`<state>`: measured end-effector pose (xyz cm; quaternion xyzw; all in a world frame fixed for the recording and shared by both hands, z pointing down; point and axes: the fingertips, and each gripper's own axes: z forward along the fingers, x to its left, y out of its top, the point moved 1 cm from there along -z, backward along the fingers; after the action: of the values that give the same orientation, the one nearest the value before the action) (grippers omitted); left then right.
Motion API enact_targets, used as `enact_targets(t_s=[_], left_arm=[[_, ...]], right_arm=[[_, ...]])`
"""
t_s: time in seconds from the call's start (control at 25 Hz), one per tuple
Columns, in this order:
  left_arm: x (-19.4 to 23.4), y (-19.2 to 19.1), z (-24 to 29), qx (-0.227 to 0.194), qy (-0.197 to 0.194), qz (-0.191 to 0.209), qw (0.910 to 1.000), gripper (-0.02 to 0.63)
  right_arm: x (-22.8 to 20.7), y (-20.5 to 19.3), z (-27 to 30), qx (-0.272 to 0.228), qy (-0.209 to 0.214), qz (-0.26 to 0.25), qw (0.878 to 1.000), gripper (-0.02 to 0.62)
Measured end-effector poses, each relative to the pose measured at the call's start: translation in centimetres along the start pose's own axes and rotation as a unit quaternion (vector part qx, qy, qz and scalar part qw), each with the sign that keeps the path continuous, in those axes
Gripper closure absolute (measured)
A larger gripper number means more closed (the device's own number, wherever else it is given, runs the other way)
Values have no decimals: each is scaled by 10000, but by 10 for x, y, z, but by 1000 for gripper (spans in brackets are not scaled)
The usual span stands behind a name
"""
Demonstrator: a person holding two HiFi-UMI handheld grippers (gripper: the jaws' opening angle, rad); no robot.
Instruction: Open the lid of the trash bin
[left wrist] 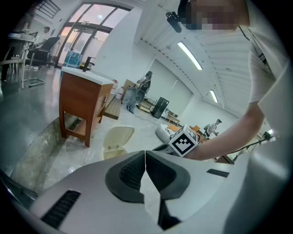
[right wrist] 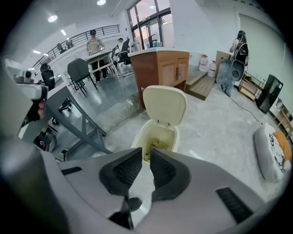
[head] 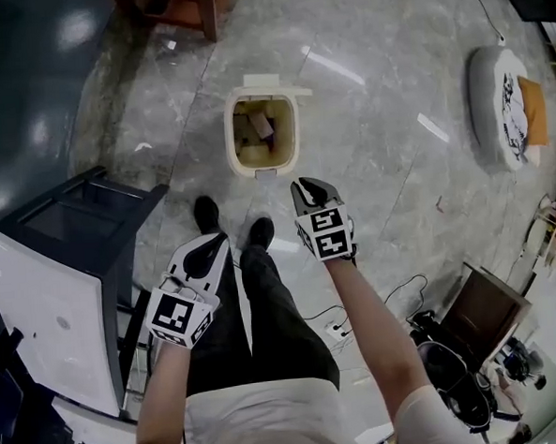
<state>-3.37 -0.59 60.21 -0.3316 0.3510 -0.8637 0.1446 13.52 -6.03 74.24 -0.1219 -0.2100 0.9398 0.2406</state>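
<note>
Head view: looks down on the trash bin (head: 231, 139) on the floor (head: 383, 97), just past the shoes (head: 205, 212), with its lid (head: 271, 82) standing up at the far edge and scraps showing inside. Finds the left gripper (head: 208, 253) and right gripper (head: 304, 188) low by the legs, both apart from the bin.

Left gripper view: shows the fingers (left wrist: 132, 169) pressed together on nothing, with the lid upright beyond them.

Right gripper view: shows the fingers (right wrist: 126, 171) all but closed, with a thin slit between them, empty and aimed at the bin's mouth.

Judges the lid already open. Risks knocking the upright lid so that it drops shut, should either gripper swing forward carelessly. Risks also tipping the light-looking bin with a shoe, given the feet so near.
</note>
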Motion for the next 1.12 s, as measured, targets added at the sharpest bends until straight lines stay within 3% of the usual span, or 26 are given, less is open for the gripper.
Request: enact_targets(t_s=[0.52,1.12], left_arm=[[-40,65,-47,-69,-51,322,9994,588],[-23,168,-96,-187,-475,939,9943,588]], right_arm=[[-32,33,-137,-527,-503,811,9940,525],[7,123,-251,-1635,-731,971,9790,525]])
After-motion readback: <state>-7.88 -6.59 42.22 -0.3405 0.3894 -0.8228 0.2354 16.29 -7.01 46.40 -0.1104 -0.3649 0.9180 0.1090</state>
